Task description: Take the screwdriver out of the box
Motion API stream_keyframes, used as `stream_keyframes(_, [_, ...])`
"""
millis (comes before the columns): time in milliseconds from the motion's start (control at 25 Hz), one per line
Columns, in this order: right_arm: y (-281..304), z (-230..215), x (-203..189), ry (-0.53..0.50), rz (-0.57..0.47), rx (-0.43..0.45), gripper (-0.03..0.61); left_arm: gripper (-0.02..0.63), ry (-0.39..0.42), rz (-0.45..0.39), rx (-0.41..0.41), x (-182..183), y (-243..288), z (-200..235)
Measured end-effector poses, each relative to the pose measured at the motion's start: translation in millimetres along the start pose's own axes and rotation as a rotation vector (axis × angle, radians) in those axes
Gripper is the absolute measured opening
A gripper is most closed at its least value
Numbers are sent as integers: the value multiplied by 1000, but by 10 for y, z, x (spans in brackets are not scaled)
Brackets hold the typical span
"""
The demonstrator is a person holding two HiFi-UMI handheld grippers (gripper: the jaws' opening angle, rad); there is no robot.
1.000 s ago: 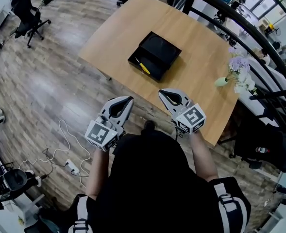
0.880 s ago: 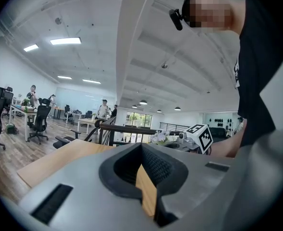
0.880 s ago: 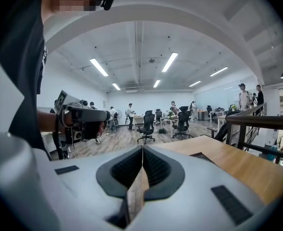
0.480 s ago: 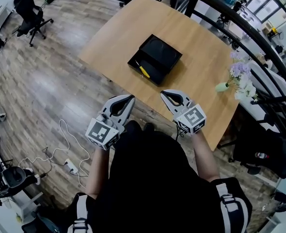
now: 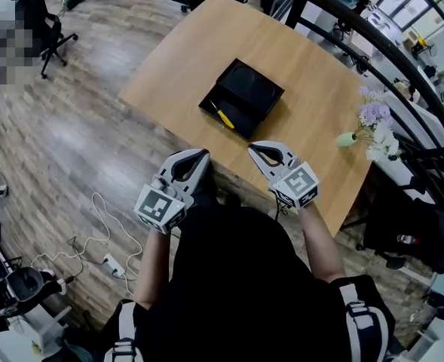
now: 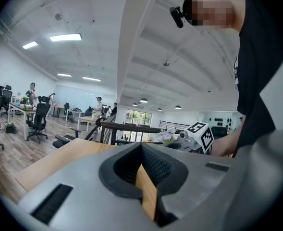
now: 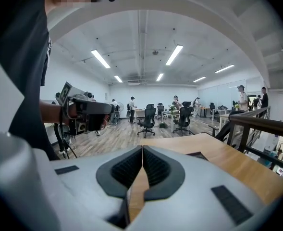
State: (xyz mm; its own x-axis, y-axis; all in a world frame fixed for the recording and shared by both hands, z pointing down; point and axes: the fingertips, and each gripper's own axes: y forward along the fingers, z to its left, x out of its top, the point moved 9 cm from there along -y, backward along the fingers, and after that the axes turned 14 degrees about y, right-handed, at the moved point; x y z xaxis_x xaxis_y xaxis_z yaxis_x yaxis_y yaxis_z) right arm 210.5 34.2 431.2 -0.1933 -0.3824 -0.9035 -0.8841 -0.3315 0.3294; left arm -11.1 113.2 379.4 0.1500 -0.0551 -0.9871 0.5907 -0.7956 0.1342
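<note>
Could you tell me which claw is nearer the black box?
The right claw: its tip is over the table, close to the box, while the left claw hangs beyond the table's edge.

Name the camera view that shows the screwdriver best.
The head view: the yellow screwdriver lies in the open black box, seen from above. Neither gripper view shows it; both look across the table.

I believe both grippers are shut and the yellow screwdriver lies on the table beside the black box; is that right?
Not quite: the head view shows the yellow screwdriver lying inside the black box, not beside it on the table. The left gripper and right gripper are indeed shut.
</note>
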Motion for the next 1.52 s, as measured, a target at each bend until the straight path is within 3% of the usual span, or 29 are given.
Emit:
stream_keyframes(600, [740,-355,236,66,47,-94,25,21,34,2,-133,21,495,1192])
stream_keyframes(760, [944,-424,236,91,72,-112,25,21,41,39,-171,-67,636,1465])
stream_keyframes(1120, [1303,-590,156,87,151,-195,25,21,38,79,-283,-272,1025,1846])
stream_keyframes(1520, [1536,-840,-103,131,260,-223,25,21,21,81,-327,-409,1259,2136])
